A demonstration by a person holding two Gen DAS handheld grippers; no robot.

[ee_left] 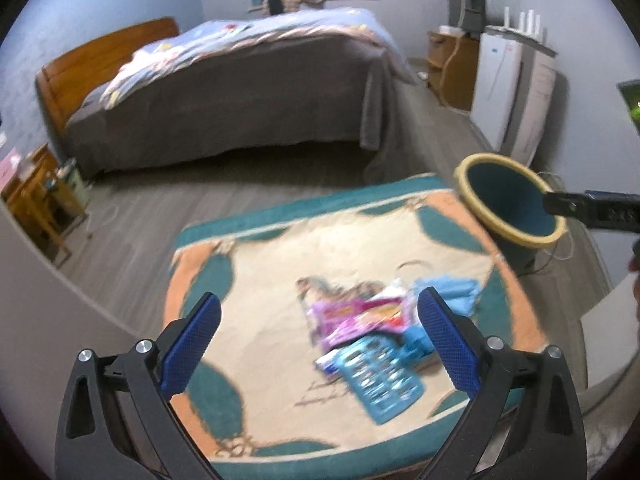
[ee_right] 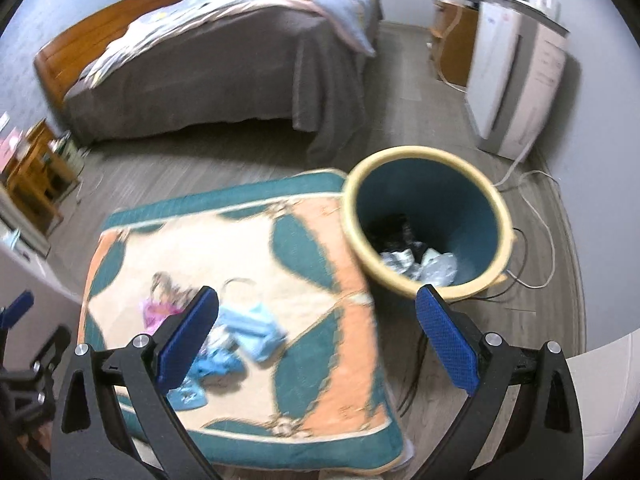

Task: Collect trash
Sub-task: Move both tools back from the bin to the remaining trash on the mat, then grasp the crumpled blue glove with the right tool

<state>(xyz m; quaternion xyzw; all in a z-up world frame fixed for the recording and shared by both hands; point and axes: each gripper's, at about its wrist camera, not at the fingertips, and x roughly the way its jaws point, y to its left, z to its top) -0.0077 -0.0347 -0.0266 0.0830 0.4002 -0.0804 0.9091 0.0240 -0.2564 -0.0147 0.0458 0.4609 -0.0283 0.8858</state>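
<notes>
Teal-and-peach rug (ee_left: pixel 280 264) bears heaped wrappers (ee_left: pixel 360 332) near bin (ee_right: pixel 428 220); left gripper (ee_left: pixel 320 340) and right gripper (ee_right: pixel 316 340) both spread, empty; pickup step pending, next: descend, pinch.

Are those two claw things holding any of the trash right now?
No. The left gripper and the right gripper are both open and hold nothing; the wrappers lie loose on the mat.

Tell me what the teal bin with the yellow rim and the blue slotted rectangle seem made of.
Teal bin with the yellow rim: probably plastic, with smooth, even walls. Blue slotted rectangle: likely moulded plastic or a blister pack, with regular slots; blur leaves it open.
</notes>
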